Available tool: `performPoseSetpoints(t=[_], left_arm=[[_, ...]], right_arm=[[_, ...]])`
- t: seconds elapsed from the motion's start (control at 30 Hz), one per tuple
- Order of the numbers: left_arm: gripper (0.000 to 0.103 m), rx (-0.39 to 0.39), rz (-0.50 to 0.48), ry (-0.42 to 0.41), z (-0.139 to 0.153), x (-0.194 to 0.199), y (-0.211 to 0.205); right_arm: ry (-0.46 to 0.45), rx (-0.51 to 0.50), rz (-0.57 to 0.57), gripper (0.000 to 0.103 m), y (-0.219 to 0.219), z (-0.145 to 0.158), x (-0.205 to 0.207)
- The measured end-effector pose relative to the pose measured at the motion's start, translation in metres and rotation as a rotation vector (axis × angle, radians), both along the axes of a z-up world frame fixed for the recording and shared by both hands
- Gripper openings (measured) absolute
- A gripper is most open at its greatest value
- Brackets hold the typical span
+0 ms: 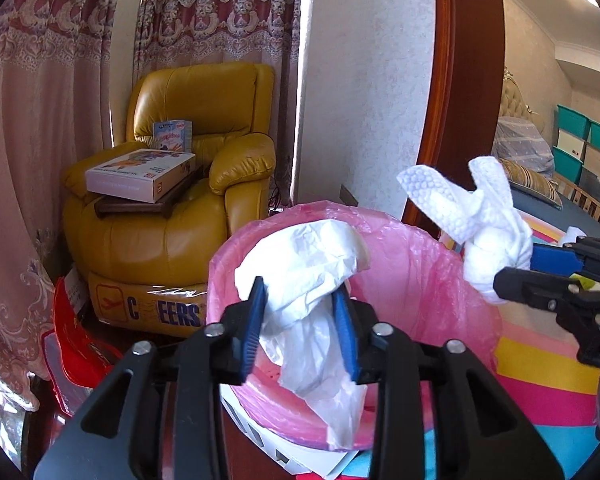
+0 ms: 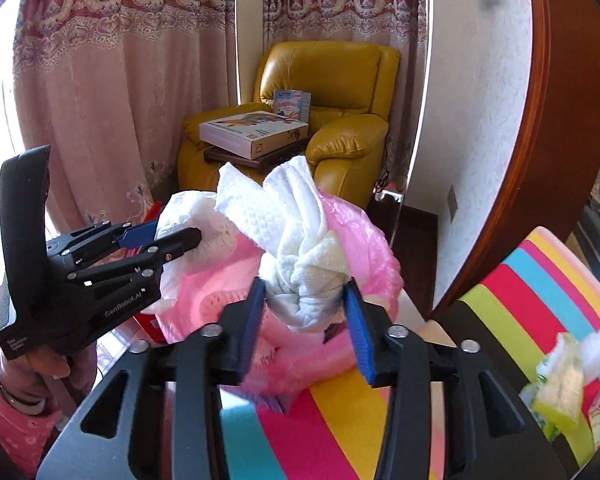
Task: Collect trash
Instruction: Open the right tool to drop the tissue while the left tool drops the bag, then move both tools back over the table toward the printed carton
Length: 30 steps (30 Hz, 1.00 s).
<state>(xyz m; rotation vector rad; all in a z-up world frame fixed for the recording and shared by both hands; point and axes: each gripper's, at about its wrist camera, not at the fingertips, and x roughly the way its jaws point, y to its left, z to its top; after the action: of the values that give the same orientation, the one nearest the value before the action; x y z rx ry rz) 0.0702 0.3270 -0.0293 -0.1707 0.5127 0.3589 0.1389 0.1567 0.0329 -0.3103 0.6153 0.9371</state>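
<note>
A bin with a pink liner [image 1: 420, 264] stands in front of me, and both grippers hover over its mouth. A crumpled white tissue [image 1: 308, 280] hangs between the blue pads of my left gripper [image 1: 300, 292]. The jaws stand a little apart and look loose on it. A knotted white paper towel [image 2: 300, 272] sits between the pads of my right gripper [image 2: 305, 286], with a small gap on its right side. The right gripper [image 1: 516, 268] shows at the right of the left wrist view. The left gripper [image 2: 172, 236] shows at the left of the right wrist view.
A yellow armchair [image 1: 188, 184] loaded with boxes stands behind the bin, a cardboard carton [image 1: 148, 308] at its foot. A striped colourful mat [image 2: 380, 420] lies to the right, with a yellow-green wrapper [image 2: 560, 392] on it. A wooden door frame [image 1: 460, 80] rises at the right.
</note>
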Motion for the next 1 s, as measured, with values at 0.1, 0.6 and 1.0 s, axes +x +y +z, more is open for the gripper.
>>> performPoseSetpoints(t=[0.1, 0.6, 1.0], left_arm=[[0.069, -0.012, 0.029, -0.010, -0.002, -0.001, 0.003], [0.098, 0.030, 0.011, -0.041, 0.002, -0.021, -0.043], [0.098, 0.029, -0.202, -0.005, -0.008, 0.000, -0.125]], right_arm=[[-0.009, 0.033, -0.012, 0.077, -0.004, 0.001, 0.000], [-0.033, 0.063, -0.133, 0.080, -0.116, 0.000, -0.027], [-0.042, 0.126, -0.424, 0.083, -0.249, 0.004, -0.027]])
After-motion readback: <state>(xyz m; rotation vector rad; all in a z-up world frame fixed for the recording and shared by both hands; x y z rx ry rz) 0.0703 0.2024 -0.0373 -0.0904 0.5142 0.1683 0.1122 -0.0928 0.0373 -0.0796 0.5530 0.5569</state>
